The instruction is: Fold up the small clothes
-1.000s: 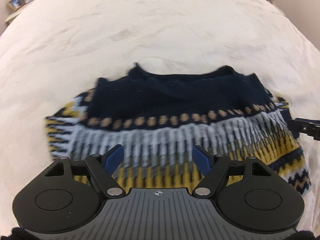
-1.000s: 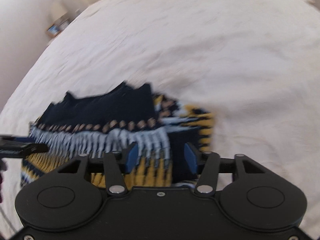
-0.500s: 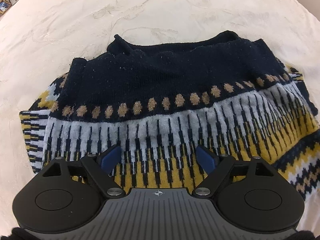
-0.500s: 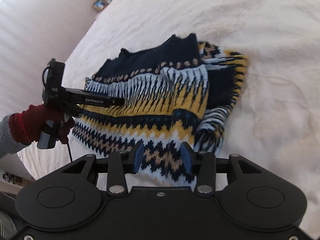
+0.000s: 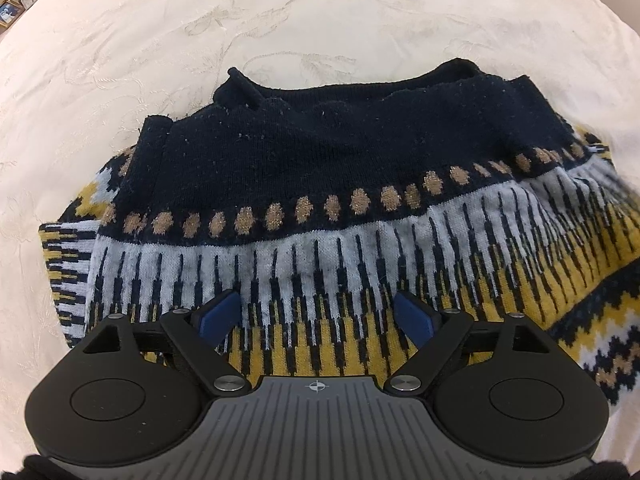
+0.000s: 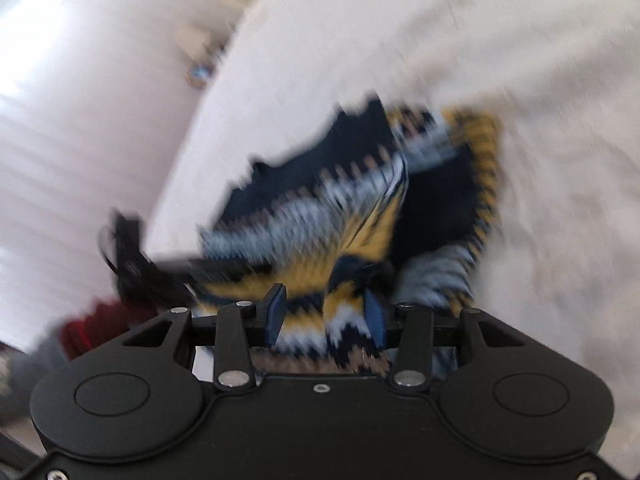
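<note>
A patterned knit sweater (image 5: 320,200) lies on a bed covered by a cream embroidered bedspread (image 5: 280,20). The left wrist view is sharp: the navy yoke and neckline lie at the far side, then a row of tan dots, then white, navy and yellow stripes nearer the camera, with a zigzag band at the near right. The left gripper (image 5: 318,316) hovers over the striped part, its blue-padded jaws spread wide with nothing between them. Picture frames (image 5: 12,12) stand at the far left, too small to make out.

The right wrist view is badly blurred. It alone shows the sweater (image 6: 360,216) bunched and partly lifted, with a fold of yellow, white and navy fabric standing between the blue pads of the right gripper (image 6: 326,316); the jaws look partly closed around it. It also shows the left gripper (image 6: 136,264) from the side, held in a red-gloved hand (image 6: 92,324).

No readable writing appears in either view.
</note>
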### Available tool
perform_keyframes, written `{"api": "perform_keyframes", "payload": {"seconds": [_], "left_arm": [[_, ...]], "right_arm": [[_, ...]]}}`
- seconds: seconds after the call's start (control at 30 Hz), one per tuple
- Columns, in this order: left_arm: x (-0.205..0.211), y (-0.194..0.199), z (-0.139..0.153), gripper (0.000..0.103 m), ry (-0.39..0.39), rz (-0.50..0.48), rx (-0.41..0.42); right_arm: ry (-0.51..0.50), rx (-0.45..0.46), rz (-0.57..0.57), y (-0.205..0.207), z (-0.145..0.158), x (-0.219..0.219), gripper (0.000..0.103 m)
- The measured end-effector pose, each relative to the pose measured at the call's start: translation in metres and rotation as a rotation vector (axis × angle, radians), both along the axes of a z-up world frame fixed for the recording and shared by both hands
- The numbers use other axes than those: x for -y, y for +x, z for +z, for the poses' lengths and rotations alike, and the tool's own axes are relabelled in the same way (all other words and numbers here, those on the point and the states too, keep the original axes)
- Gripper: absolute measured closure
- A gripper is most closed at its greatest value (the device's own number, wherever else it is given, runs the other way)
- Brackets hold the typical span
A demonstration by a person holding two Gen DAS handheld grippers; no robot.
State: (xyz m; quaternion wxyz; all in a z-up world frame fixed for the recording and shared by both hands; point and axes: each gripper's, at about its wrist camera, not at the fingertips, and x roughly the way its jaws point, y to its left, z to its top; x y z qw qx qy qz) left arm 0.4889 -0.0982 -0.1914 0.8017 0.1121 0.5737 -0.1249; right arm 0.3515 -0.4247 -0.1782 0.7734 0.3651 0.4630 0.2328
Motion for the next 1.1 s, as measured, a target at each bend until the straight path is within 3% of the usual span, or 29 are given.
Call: {"api": "perform_keyframes", "payload": {"seconds": [0.17, 0.2, 0.23, 0.3, 0.37, 0.43, 0.5, 0.6, 0.63, 0.67, 0.73, 0.77, 0.9, 1.1], "left_arm": [[0.001, 0.000, -0.002, 0.014, 0.001, 0.001, 0.005], [0.001, 0.000, -0.003, 0.014, 0.001, 0.000, 0.005], [0.001, 0.000, -0.002, 0.014, 0.001, -0.002, 0.005], [0.001, 0.000, -0.002, 0.014, -0.003, -0.004, 0.006], [0.000, 0.001, -0.002, 0.014, -0.008, -0.005, 0.008], [-0.001, 0.000, -0.003, 0.014, -0.010, -0.003, 0.014], [-0.001, -0.001, -0.002, 0.014, -0.006, -0.002, 0.017], [-0.002, -0.003, 0.005, 0.018, -0.014, 0.014, 0.014], [-0.003, -0.004, 0.011, 0.024, -0.023, 0.028, 0.020], [-0.004, -0.006, 0.018, 0.025, -0.038, 0.041, 0.032], [-0.003, -0.008, 0.031, 0.025, -0.075, 0.061, 0.082], [0.000, -0.006, 0.035, 0.025, -0.081, 0.064, 0.103], [0.016, 0.019, 0.033, 0.025, -0.067, 0.067, 0.141], [0.029, 0.056, -0.003, 0.019, -0.012, 0.056, 0.083]], "right_arm": [[0.002, 0.029, -0.035, 0.006, 0.003, 0.002, 0.051], [-0.003, 0.027, -0.030, 0.008, 0.002, 0.000, 0.060], [-0.007, 0.026, -0.025, 0.009, 0.002, -0.001, 0.086], [-0.047, 0.024, -0.008, 0.011, 0.004, -0.004, 0.089], [-0.209, 0.022, 0.003, 0.012, 0.009, -0.010, 0.090], [-0.489, -0.022, 0.041, 0.014, 0.005, -0.019, 0.091], [-0.470, -0.038, 0.019, 0.012, -0.001, -0.015, 0.090], [-0.403, -0.015, -0.051, 0.006, 0.007, -0.008, 0.081], [-0.395, -0.004, -0.078, 0.005, 0.010, -0.005, 0.075], [-0.383, 0.005, -0.106, 0.002, 0.013, -0.002, 0.065], [-0.340, 0.015, -0.142, 0.000, 0.015, 0.004, 0.019], [-0.327, 0.018, -0.154, 0.001, 0.014, 0.006, 0.015], [-0.316, -0.018, -0.163, 0.012, 0.002, 0.010, 0.016], [-0.233, -0.085, -0.131, 0.029, -0.023, 0.014, 0.015]]}}
